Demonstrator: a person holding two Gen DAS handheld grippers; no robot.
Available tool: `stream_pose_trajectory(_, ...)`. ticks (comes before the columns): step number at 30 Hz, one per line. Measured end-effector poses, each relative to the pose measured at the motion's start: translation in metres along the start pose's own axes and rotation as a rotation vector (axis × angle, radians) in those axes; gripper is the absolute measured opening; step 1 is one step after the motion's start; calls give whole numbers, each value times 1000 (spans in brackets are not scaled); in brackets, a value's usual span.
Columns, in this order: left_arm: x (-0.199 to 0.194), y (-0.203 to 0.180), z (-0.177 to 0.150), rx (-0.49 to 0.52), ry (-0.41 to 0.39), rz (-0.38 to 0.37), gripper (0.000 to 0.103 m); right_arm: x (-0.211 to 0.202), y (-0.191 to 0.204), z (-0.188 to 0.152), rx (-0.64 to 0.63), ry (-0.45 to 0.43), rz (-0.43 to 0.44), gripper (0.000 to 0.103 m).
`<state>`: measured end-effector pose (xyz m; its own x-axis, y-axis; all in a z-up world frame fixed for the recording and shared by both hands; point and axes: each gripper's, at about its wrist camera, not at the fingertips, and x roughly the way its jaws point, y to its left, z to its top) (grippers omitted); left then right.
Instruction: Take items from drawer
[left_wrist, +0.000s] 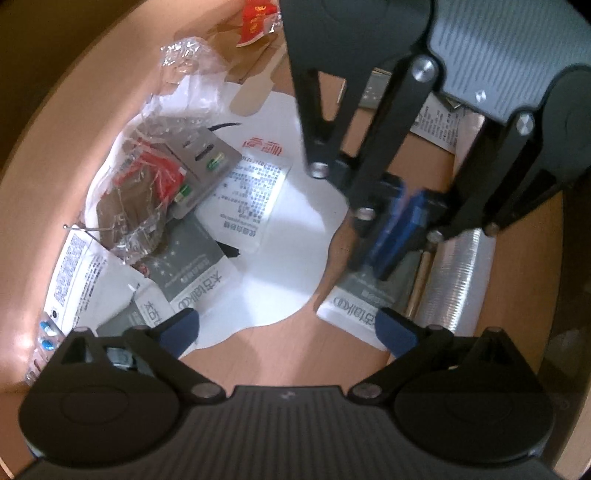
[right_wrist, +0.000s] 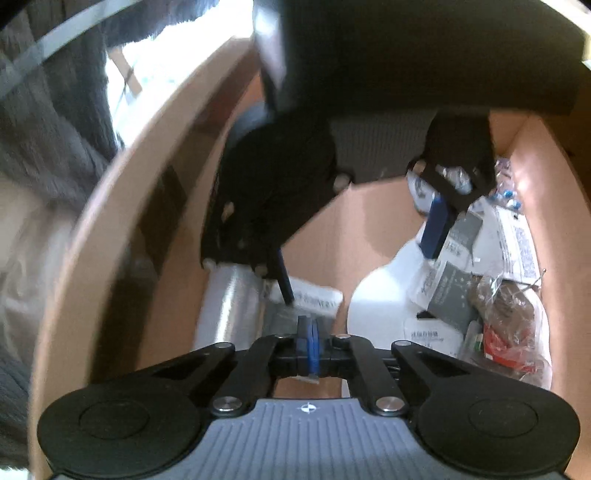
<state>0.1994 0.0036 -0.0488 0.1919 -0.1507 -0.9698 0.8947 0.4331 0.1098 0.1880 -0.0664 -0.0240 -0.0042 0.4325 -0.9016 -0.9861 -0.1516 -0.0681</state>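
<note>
An open wooden drawer (left_wrist: 74, 122) holds a litter of packets and papers. My right gripper (left_wrist: 400, 225) reaches down at the right of the left wrist view, its blue pads pressed together on the grey end of a grey-and-white sugar sachet (left_wrist: 354, 306). From the right wrist the same gripper (right_wrist: 312, 347) shows its pads shut, with the sachet (right_wrist: 314, 299) running out ahead of them. My left gripper (left_wrist: 288, 328) hangs open above the drawer floor with nothing between its fingers; the right wrist view shows that gripper (right_wrist: 360, 254) spread wide.
A white sheet with red print (left_wrist: 280, 236) covers the drawer's middle. At the left lie a crumpled clear bag (left_wrist: 147, 192), a silver card (left_wrist: 207, 162), more sachets and a capsule strip (left_wrist: 48, 336). A ribbed clear roll (left_wrist: 454, 280) lies beside the held sachet.
</note>
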Motion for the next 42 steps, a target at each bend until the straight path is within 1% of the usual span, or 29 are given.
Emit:
stream_pose_trajectory(2, 0, -1, 0, 11, -5, 7, 103, -5, -3, -1, 31, -11, 51, 1)
stream_pose_trajectory(4, -1, -3, 0, 18, -8, 12, 103, -7, 0, -2, 47, -6, 66, 1)
stream_pose_trajectory(5, -1, -3, 0, 18, -8, 12, 103, -7, 1, -3, 43, -4, 61, 1)
stream_pose_trajectory(7, -2, -3, 0, 20, -9, 14, 103, 3, -7, 4, 71, 31, -1, 3)
stream_pose_trajectory(9, -2, -3, 0, 28, -11, 22, 103, 8, -16, 2, 126, 65, -12, 5)
stream_pose_trajectory(11, -2, -2, -1, 30, -13, 24, 103, 12, -19, 0, 164, 70, 3, 7)
stream_pose_trajectory(12, 0, -1, -1, 30, -14, 24, 103, 13, -19, 0, 171, 71, 28, 9)
stream_pose_trajectory(13, 0, -2, -1, 34, -17, 26, 103, 15, -18, 0, 171, 74, 42, 15)
stream_pose_trajectory(14, -1, -3, -2, 40, -22, 31, 103, 20, -17, -1, 171, 83, 51, 18)
stream_pose_trajectory(18, -1, -3, -2, 44, -31, 33, 102, 22, -17, -3, 205, 62, 108, 39)
stream_pose_trajectory(21, -2, 0, -1, 23, -34, -2, 99, 20, -15, -4, 211, 52, 108, 40)
stream_pose_trajectory(22, -2, 0, -1, 24, -36, -12, 97, 18, -16, -7, 211, 50, 110, 40)
stream_pose_trajectory(23, -3, 0, 0, 24, -38, -23, 93, 19, -15, -7, 206, 49, 109, 40)
stream_pose_trajectory(24, -3, -1, 0, 27, -41, -37, 87, 2, -18, -14, 201, 46, 107, 40)
stream_pose_trajectory(25, -4, -2, 0, 33, -44, -57, 84, 1, -16, -14, 189, 46, 102, 39)
stream_pose_trajectory(27, -9, -5, -1, 62, -50, -94, 68, 1, -13, -14, 161, 49, 95, 39)
stream_pose_trajectory(29, -13, -9, -2, 97, -58, -122, 56, -2, -12, -13, 155, 52, 94, 38)
stream_pose_trajectory(31, -13, -6, -2, 92, -55, -151, 55, -4, -10, -13, 148, 52, 99, 34)
stream_pose_trajectory(32, -13, -4, -2, 87, -53, -161, 55, -5, -8, -13, 144, 50, 104, 29)
stream_pose_trajectory(33, -12, -2, -2, 82, -50, -167, 56, -5, -7, -12, 142, 47, 112, 26)
stream_pose_trajectory(36, -11, 0, 1, 68, -39, -183, 57, -7, -10, -14, 172, 38, 129, 25)
stream_pose_trajectory(38, -8, 1, 3, 65, -34, -186, 57, -10, -10, -14, 180, 30, 145, 19)
stream_pose_trajectory(39, -11, 1, 1, 64, -35, -189, 57, -12, -9, -14, 174, 24, 160, 10)
stream_pose_trajectory(40, -11, 2, 2, 64, -36, -192, 57, -13, -7, -13, 167, 18, 176, 7)
stream_pose_trajectory(42, -10, 4, 4, 65, -37, -195, 57, -15, -7, -12, 162, 13, 176, 7)
